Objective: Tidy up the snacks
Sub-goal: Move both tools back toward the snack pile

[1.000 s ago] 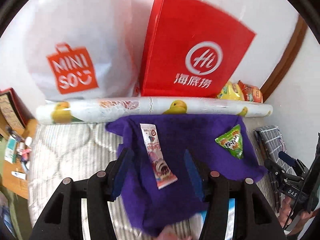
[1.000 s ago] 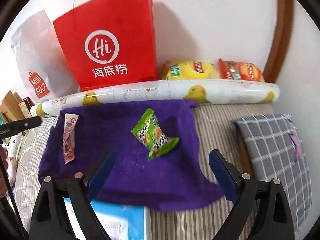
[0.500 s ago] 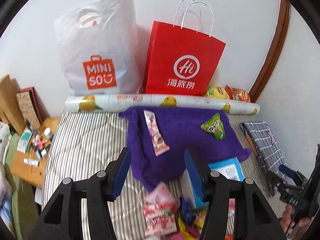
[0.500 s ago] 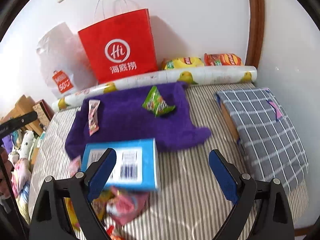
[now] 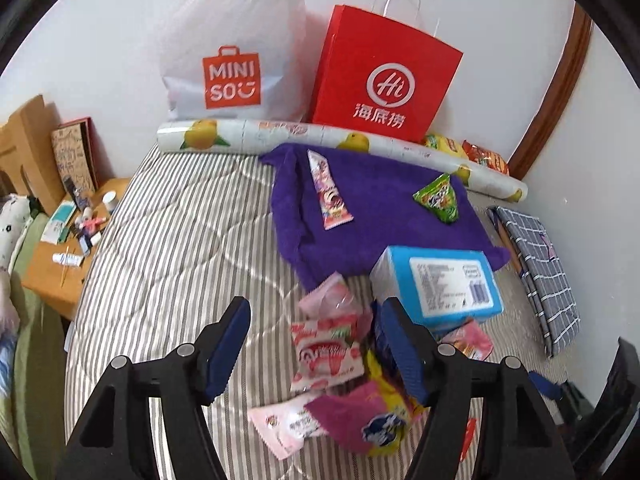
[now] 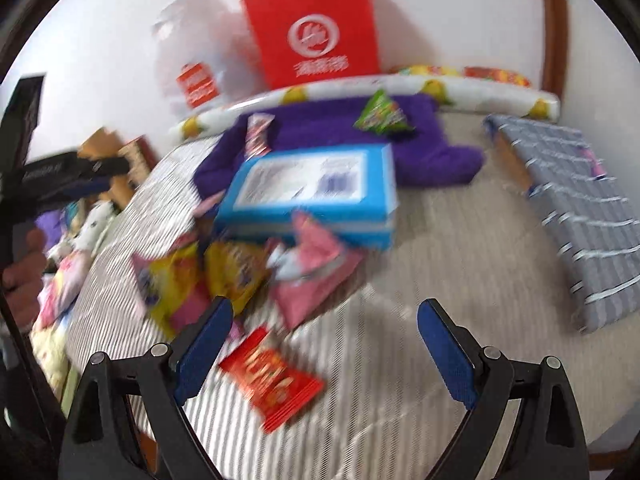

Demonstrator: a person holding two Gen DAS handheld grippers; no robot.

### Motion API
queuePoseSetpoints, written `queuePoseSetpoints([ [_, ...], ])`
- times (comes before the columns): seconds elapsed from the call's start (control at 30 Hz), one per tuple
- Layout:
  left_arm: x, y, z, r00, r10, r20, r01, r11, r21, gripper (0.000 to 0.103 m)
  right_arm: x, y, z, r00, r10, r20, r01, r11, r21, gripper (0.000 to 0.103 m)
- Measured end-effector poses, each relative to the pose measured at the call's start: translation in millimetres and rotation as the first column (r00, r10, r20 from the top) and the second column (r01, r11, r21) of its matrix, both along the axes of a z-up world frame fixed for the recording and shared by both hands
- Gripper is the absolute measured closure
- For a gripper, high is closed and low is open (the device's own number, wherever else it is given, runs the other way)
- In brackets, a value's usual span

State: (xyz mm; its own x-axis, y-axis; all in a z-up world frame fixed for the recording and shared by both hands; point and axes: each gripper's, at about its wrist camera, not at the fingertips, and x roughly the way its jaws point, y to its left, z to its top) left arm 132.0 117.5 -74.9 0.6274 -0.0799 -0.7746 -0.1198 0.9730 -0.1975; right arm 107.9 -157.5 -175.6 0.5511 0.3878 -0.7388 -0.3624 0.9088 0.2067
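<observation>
A purple towel (image 5: 376,208) lies on the striped bed and holds a long pink snack stick (image 5: 329,191) and a green packet (image 5: 439,197). In front of it sit a blue box (image 5: 440,282) and a pile of loose snack packets (image 5: 332,348). My left gripper (image 5: 316,344) is open and empty above the pile. In the blurred right wrist view the towel (image 6: 360,136), blue box (image 6: 312,196), pile (image 6: 240,272) and a red packet (image 6: 272,380) show. My right gripper (image 6: 324,344) is open and empty above the red packet.
A white MINISO bag (image 5: 232,52) and a red paper bag (image 5: 384,80) stand against the wall behind a fruit-print roll (image 5: 320,140). A grey checked cushion (image 6: 576,204) lies at the right. A cluttered side table (image 5: 68,236) stands left of the bed.
Both grippers have pulled back and up from the towel. The blue box and the pile of packets have come into view. Both stay open.
</observation>
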Motion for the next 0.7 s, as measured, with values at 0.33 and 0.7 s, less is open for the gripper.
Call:
queuePoseSetpoints([
  [0.33, -31.2, 15.7, -22.7, 1.0, 0.026, -0.01, -0.026, 0.999, -0.023, 0.037, -28.1, 34.8, -33.9, 0.99, 0.139, 0.028, -0.136, 0.987, -0.082, 0.012],
  [0.7, -57.3, 32.2, -40.6, 0.998, 0.047, -0.039, -0.047, 0.999, 0.016, 0.037, -26.1, 44.9, -53.1, 0.985, 0.167, 0.038, -0.158, 0.97, -0.184, 0.051],
])
